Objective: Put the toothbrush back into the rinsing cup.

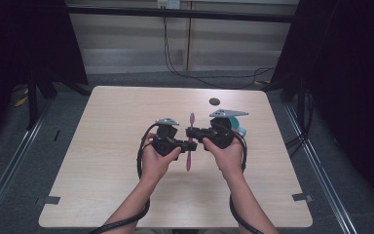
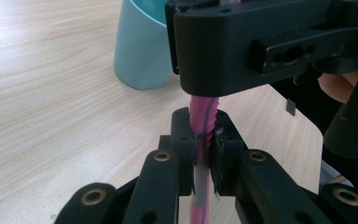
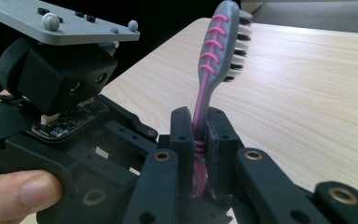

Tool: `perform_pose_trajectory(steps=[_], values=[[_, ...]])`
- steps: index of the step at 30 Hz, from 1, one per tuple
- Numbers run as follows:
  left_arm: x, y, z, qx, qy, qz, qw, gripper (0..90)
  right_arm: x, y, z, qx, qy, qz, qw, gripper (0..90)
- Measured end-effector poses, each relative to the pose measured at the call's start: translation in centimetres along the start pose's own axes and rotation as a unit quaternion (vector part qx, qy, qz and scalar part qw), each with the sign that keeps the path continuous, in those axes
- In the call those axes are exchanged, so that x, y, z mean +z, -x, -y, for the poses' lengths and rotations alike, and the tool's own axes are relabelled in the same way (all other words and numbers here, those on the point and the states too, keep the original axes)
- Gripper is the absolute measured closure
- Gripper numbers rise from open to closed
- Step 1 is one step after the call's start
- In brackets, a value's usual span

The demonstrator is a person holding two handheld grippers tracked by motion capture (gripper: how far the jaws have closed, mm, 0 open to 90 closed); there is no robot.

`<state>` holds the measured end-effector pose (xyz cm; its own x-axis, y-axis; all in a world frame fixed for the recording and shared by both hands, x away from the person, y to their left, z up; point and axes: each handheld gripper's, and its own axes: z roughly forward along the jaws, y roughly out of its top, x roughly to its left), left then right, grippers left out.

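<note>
- My left hand-held gripper (image 1: 191, 145) comes in from the left, its black jaws pressed together on the handle of the pink and grey plastic toothbrush (image 1: 190, 141), as its own view shows (image 2: 201, 149).
- My right hand-held gripper (image 1: 190, 132) meets it from the right, and its jaws pinch the same toothbrush a little farther up the handle; its own view (image 3: 200, 140) has the pads tight on the pink stem.
- The toothbrush is held just above the pale wooden tabletop (image 1: 112, 146) between my two hands, its handle end pointing back at me and its bristled head (image 3: 235, 42) pointing away.
- Just behind my right hand-held gripper stands a light blue plastic cup (image 1: 237, 124), resting on the tabletop; it stands close behind the jaws in the left gripper view (image 2: 137, 51).
- Farther back lies a small dark round disc (image 1: 215, 101), well apart from the cup.
</note>
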<state>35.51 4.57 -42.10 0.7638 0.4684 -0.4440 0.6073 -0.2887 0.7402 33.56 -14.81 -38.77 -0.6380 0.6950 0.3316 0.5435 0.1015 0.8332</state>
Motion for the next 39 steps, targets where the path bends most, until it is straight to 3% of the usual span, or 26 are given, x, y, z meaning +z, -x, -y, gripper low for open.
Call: perform_pose_trajectory(steps=[5,8,9,10,13,17,31,39], values=[[0.1,0.0,0.0,0.001,0.000,0.004,1.0000,81.7,-0.1,-0.1,0.0,-0.010,0.001,0.005,0.9999,83.5],[0.1,-0.1,0.0,0.000,0.003,0.008,1.0000,69.9,-0.2,-0.1,0.0,-0.023,0.002,0.009,0.9997,83.6],[0.1,-0.2,0.0,0.001,0.004,0.003,1.0000,69.9,-0.3,-0.1,-0.1,-0.026,0.002,0.009,0.9996,83.6],[0.1,-0.2,0.0,-0.001,0.006,0.002,1.0000,59.8,-0.4,-0.2,-0.1,-0.028,0.005,0.011,0.9995,83.6],[-0.1,-0.1,0.1,0.008,0.009,-0.006,0.9999,45.5,-0.8,-0.1,-0.3,-0.032,0.012,0.016,0.9993,83.6],[-0.2,-0.1,0.1,0.015,0.008,-0.011,0.9998,34.2,-1.3,0.1,-0.5,-0.034,0.018,0.024,0.9990,83.6],[-1.9,-1.0,1.5,0.059,0.003,-0.040,0.9974,28.2,-2.5,0.8,-0.7,-0.038,0.020,0.039,0.9983,83.7],[-2.6,-1.6,2.7,0.067,0.000,-0.054,0.9963,28.0,-3.1,1.1,-0.9,-0.033,0.027,0.042,0.9982,83.7]])
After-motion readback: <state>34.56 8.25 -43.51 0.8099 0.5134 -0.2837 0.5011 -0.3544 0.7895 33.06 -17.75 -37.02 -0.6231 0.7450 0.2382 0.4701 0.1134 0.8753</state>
